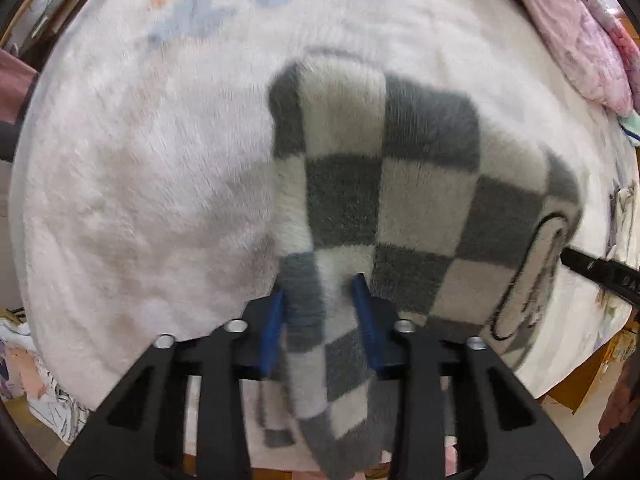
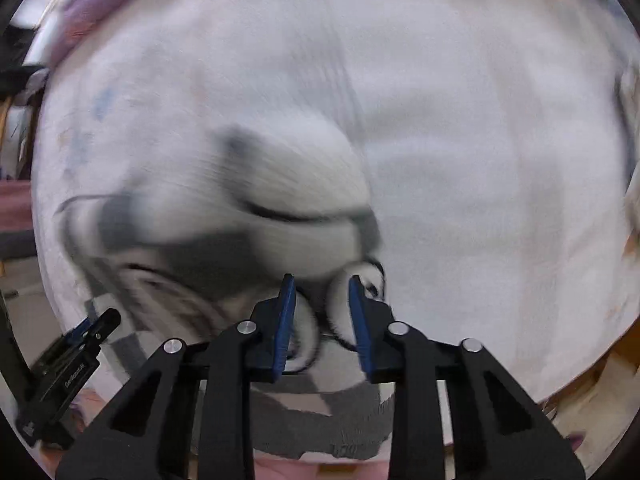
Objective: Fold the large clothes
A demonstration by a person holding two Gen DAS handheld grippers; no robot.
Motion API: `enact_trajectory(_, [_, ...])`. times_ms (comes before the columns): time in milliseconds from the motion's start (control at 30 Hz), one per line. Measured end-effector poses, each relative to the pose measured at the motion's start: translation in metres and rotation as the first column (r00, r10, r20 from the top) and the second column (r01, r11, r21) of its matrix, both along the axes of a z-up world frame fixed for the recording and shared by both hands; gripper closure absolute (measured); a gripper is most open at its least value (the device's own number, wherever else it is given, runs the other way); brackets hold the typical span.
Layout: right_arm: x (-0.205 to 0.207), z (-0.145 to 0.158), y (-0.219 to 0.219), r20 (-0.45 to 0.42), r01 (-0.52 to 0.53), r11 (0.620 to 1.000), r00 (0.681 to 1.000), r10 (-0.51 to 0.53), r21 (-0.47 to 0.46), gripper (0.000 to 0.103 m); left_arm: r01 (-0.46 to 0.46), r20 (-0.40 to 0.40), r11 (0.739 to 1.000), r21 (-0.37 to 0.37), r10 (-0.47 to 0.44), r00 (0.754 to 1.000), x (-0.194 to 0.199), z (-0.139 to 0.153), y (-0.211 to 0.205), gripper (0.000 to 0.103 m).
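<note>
A fluffy grey-and-white checkered garment (image 1: 400,184) lies partly lifted over a white fuzzy bed cover (image 1: 140,184). My left gripper (image 1: 320,300) is shut on a bunched edge of the garment, which hangs down between its blue pads. My right gripper (image 2: 320,300) is shut on another bunched part of the same garment (image 2: 224,216), blurred by motion. The right gripper's tip (image 1: 596,270) shows at the garment's right side in the left wrist view. The left gripper (image 2: 80,344) shows at lower left in the right wrist view.
Pink and purple bedding (image 1: 580,28) is piled at the far right of the bed. More clothes (image 1: 36,384) lie at the bed's lower left edge. The white cover (image 2: 480,160) stretches wide to the right.
</note>
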State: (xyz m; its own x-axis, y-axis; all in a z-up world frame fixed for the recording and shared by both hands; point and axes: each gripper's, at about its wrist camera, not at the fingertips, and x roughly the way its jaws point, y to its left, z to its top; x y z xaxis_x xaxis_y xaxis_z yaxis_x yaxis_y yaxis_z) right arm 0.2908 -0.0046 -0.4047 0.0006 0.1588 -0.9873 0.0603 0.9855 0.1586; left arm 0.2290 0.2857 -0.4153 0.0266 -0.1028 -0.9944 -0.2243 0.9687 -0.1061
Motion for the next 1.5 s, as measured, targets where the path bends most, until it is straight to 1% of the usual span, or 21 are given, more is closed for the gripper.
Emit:
enact_trajectory(33, [0.005,0.017,0.007,0.052,-0.023,1.0,0.998,0.023,-0.004,0.076,-0.016,0.005,1.0,-0.024,0.016,1.0,0.003,0.004,0.002,0.085])
enact_trajectory(67, [0.01,0.025,0.012,0.072,-0.034,0.999,0.997,0.033,0.001,0.076,-0.035,0.012,0.998,-0.044,0.036,0.999,0.009,0.007,0.006,0.088])
enact_trajectory(133, [0.021,0.029,0.023,0.087,-0.051,0.998,0.995,0.047,0.033,0.076,-0.032,0.016,0.999,-0.021,0.032,0.999,0.022,0.006,0.008,0.089])
enact_trajectory(200, [0.029,0.012,0.034,0.054,-0.082,0.996,0.995,0.08,0.032,0.076,-0.011,-0.011,1.0,0.015,0.012,1.0,0.037,-0.002,0.005,0.089])
enact_trajectory(300, [0.046,-0.012,0.039,0.04,-0.103,0.994,0.994,0.101,0.032,0.074,-0.026,-0.002,1.0,0.0,0.026,1.0,0.048,0.003,0.002,0.089])
enact_trajectory(400, [0.055,-0.032,0.049,0.032,-0.124,0.992,0.992,0.123,0.017,0.074,-0.014,0.011,0.995,0.096,0.013,1.0,0.055,-0.002,0.011,0.088])
enact_trajectory(433, [0.058,-0.034,0.059,0.052,-0.157,0.987,0.986,0.158,-0.007,0.074,-0.031,-0.024,0.993,0.115,0.034,0.999,0.057,-0.016,0.022,0.089])
enact_trajectory(467, [0.058,-0.033,0.067,0.066,-0.203,0.979,0.977,0.205,-0.035,0.074,-0.048,-0.057,0.992,0.114,0.055,0.997,0.06,-0.023,0.031,0.089])
enact_trajectory(533, [0.061,-0.036,0.08,0.078,-0.248,0.965,0.964,0.255,-0.082,0.074,-0.096,-0.041,0.994,0.062,0.098,0.994,0.061,-0.013,0.045,0.089])
enact_trajectory(667, [0.067,-0.028,0.062,0.032,-0.142,0.99,0.989,0.142,0.006,0.074,-0.041,0.073,0.998,0.041,0.038,0.997,0.065,0.036,0.045,0.088])
enact_trajectory(733, [0.059,-0.011,0.047,0.012,-0.087,0.995,0.996,0.086,0.039,0.074,-0.005,0.109,1.0,0.031,0.002,0.994,0.073,0.045,0.037,0.089])
enact_trajectory(800, [0.047,0.008,0.039,0.031,-0.079,0.997,0.996,0.078,0.025,0.074,0.046,0.114,0.998,0.044,-0.051,0.992,0.088,0.035,0.023,0.088])
enact_trajectory(833, [0.042,0.012,0.037,0.036,-0.086,0.996,0.996,0.085,0.013,0.074,0.065,0.096,0.996,0.054,-0.07,0.993,0.093,0.019,0.016,0.089])
enact_trajectory(900, [0.041,0.0,0.033,-0.007,-0.084,0.996,0.996,0.084,0.041,0.073,0.054,0.06,0.996,0.07,-0.059,0.996,0.1,-0.012,0.012,0.09])
enact_trajectory(967, [0.045,-0.021,0.03,0.008,-0.067,0.995,0.998,0.066,0.08,0.073,0.035,0.063,0.996,0.082,-0.04,0.997,0.107,-0.045,0.017,0.09])
enact_trajectory(1100, [0.054,-0.022,0.046,0.014,-0.115,0.993,0.993,0.114,0.038,0.074,-0.041,0.017,0.999,0.035,0.041,0.999,0.119,-0.055,0.033,0.09])
enact_trajectory(1133, [0.051,-0.015,0.045,0.003,-0.111,0.993,0.994,0.111,0.03,0.074,-0.044,0.029,0.999,0.032,0.043,0.999,0.117,-0.038,0.036,0.09])
enact_trajectory(1233, [0.027,0.012,0.036,0.033,-0.124,0.992,0.992,0.123,0.035,0.074,0.036,0.11,0.998,0.051,-0.042,0.993,0.089,0.01,0.026,0.089])
enact_trajectory(1333, [-0.01,0.018,0.023,-0.012,-0.125,0.991,0.992,0.126,0.056,0.074,0.086,0.087,0.996,-0.017,-0.084,0.993,0.043,0.026,0.01,0.089])
enact_trajectory(1400, [-0.044,0.004,0.02,-0.076,-0.148,0.988,0.986,0.151,0.046,0.074,0.108,0.035,0.993,-0.039,-0.106,0.994,0.009,0.016,0.0,0.089])
enact_trajectory(1500, [-0.078,-0.045,0.017,-0.173,-0.128,0.99,0.975,0.136,0.056,0.074,0.107,-0.116,0.993,-0.054,-0.112,0.987,-0.049,-0.037,-0.014,0.09])
